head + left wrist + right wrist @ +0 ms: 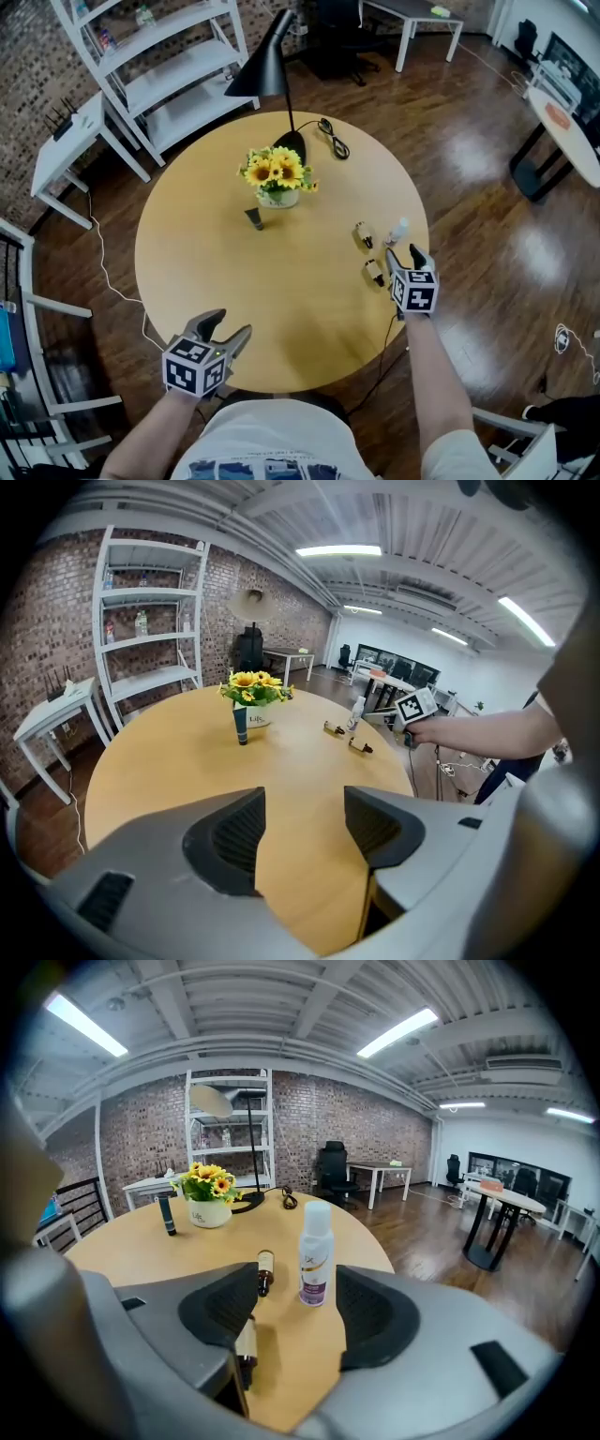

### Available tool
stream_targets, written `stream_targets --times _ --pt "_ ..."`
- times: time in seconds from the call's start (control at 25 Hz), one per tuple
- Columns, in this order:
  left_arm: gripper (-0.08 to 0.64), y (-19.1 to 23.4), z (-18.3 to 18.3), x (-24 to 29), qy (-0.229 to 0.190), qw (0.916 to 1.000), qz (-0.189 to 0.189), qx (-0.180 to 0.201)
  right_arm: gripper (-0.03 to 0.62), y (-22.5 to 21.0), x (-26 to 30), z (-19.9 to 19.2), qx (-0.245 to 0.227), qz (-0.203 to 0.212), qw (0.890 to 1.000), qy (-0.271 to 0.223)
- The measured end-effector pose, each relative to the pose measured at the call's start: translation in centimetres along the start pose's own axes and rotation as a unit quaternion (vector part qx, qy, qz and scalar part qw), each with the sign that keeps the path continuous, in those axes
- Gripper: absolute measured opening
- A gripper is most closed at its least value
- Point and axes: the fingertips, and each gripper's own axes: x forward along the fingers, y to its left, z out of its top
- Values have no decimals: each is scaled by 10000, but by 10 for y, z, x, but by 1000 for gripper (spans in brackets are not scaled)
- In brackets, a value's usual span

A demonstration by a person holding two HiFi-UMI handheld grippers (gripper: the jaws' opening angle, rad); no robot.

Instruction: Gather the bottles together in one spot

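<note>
Left gripper (230, 328), right gripper (405, 253), jaws of both spread and empty, round wooden table (206, 272), sunflowers (277, 171), lamp (267, 66), white shelves (178, 75), brick wall (328, 1110)

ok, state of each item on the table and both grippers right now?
white bottle, upright, cap on.
far brown bottle, lying on its side.
near brown bottle, lying on its side.
dark tube, upright beside the flower pot.
flower pot, upright.
lamp, standing; lit or not, cannot tell.
left gripper, jaws open, empty.
right gripper, jaws open, white bottle just ahead, not gripped.
</note>
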Motion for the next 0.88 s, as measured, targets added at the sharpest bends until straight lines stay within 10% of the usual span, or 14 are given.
stream_targets --times 0.44,0.88 --pt "259 -2 6 26 160 9996 -170 184 227 -25 74 0 -60 -168 9998 48" --pt "259 -14 44 41 -31 9981 -427 436 202 2 28 37 -491 54 9978 -447"
